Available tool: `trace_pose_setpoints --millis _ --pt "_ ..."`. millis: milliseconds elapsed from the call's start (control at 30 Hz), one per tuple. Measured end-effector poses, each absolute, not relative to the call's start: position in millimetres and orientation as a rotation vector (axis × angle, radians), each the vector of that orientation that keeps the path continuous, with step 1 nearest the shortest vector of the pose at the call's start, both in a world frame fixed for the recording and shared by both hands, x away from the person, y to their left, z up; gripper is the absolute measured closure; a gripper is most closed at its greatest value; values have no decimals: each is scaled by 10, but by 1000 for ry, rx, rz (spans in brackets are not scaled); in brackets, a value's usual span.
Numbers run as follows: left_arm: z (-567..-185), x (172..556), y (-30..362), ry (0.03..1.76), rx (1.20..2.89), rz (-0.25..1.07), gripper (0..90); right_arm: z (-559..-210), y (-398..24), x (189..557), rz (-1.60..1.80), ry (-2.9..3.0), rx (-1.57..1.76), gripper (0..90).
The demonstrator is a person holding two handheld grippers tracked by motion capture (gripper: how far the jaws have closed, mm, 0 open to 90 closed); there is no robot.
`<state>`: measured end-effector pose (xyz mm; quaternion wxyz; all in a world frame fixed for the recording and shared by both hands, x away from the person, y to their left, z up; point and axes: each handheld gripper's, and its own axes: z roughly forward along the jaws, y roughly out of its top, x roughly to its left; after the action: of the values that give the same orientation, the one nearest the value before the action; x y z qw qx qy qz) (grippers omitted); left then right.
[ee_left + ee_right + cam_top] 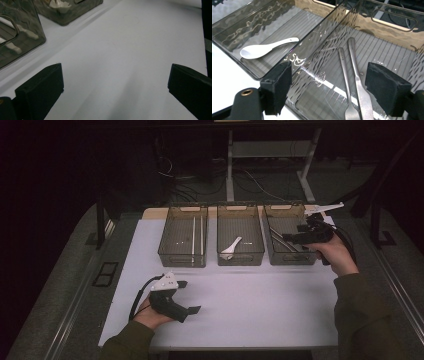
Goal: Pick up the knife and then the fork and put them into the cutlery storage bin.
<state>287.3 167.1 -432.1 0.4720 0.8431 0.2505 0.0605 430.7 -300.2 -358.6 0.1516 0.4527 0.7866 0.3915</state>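
Three smoky clear bins stand in a row at the back of the white table point(250, 305). The left bin point(165, 245) holds two chopsticks point(193, 240). A white spoon point(231, 247) point(265, 48) lies in the middle bin point(241, 260). Two metal utensils point(352, 75) lie side by side in the right bin point(292, 262). My right gripper point(295, 238) point(332, 90) hovers over the right bin, open, nothing between its pads. My left gripper point(189, 296) point(115, 92) rests low over the table's front left, open and empty.
A wooden board point(155, 212) lies under the bins at the table's back edge. Beyond it are desk legs and cables on the dark floor point(260, 175). Bare white tabletop point(130, 50) stretches ahead of the left gripper, with two bins point(15, 37) at its upper left.
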Motion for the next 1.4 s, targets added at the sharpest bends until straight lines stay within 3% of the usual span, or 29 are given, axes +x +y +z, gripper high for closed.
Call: trace_pose_setpoints --millis 1400 --pt "-4312 2836 1657 596 2070 155 0 -3955 -2955 3157 1311 2258 1078 187"
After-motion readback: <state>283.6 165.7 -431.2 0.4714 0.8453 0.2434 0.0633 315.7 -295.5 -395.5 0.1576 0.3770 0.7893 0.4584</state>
